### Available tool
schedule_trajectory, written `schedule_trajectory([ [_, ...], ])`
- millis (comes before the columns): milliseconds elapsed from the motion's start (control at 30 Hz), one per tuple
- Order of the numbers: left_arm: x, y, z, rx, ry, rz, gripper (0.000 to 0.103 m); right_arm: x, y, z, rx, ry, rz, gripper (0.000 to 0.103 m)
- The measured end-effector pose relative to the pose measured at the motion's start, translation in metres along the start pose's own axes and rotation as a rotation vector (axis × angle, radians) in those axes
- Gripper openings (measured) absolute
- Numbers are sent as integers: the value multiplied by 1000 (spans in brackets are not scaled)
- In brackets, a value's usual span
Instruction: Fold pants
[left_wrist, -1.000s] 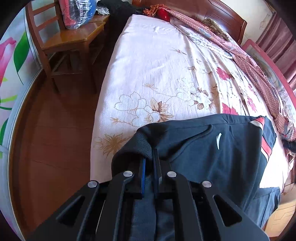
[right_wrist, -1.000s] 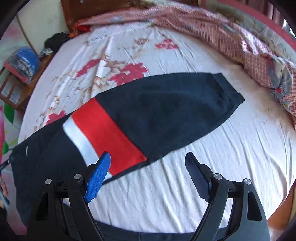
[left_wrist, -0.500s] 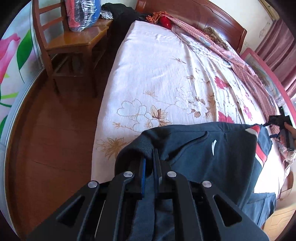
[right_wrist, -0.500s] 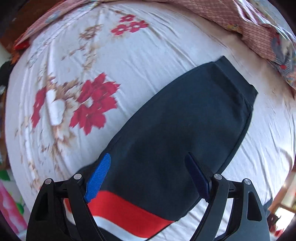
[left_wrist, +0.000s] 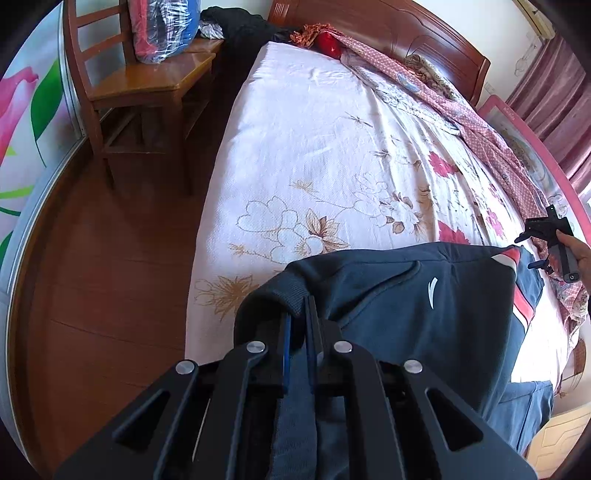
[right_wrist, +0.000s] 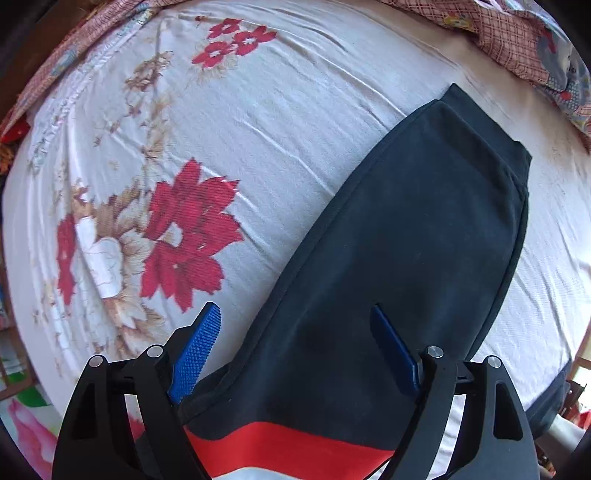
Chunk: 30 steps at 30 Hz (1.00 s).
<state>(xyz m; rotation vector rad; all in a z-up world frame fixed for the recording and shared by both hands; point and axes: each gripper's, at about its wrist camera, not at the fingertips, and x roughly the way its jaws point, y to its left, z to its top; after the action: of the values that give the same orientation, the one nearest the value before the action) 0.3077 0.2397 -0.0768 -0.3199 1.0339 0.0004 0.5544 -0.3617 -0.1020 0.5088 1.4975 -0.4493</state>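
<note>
Left wrist view: the left tool (left_wrist: 298, 325) is closed tight on the ribbed waistband of the pants (left_wrist: 424, 314), the dark cloth pinched between its two blue pads and lifted into a hump at the bed's near edge. From that grip the pants run off to the right across the bed (left_wrist: 314, 155), and a small white logo and a red-and-white stripe show on them. At the far right of the pants a hand (left_wrist: 580, 254) holds the right tool (left_wrist: 543, 236), seen small above the stripe.

Right wrist view: the right tool (right_wrist: 295, 347) points down at the pants (right_wrist: 406, 258) with its jaws wide apart and nothing between the pads. One blue pad (right_wrist: 195, 354) hangs over the sheet just left of the leg's edge, the other over the dark cloth; whether either touches the fabric I cannot tell. One leg lies flat on the bed, its cuff far from the tool, the red and white bands nearest the camera.

Counted: two tools, one pair of pants, one bed. Left of the bed stands one wooden chair (left_wrist: 122, 85) with one plastic-wrapped bundle (left_wrist: 162, 26) on its seat. A patterned quilt (left_wrist: 480, 125) lies bunched along the bed's far side.
</note>
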Motion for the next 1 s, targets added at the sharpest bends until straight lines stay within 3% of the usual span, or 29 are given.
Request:
schedule_trajectory([
  [67,-1,1,0,-1,-1,-3,6,6,1,-3,2,12,-12,79],
  [100,-2,1,0,-1,-2,-5,6,9,1,-4,5,19,-2,65],
  [233,-6,1,0,-4,-12,-8,6,11,-2,-9,11,14,9,48],
  [400,-7,4,-1,-21,-27,-11,6,6,-4,-15,-21,0,84,16],
  [567,-10,9,-1,-62,-41,-24,6,-3,-12,-23,-47,-33,139,8],
  [1000,-54,0,-2,-65,-112,10,6,-61,-48,-49,-148,-131,253,7],
])
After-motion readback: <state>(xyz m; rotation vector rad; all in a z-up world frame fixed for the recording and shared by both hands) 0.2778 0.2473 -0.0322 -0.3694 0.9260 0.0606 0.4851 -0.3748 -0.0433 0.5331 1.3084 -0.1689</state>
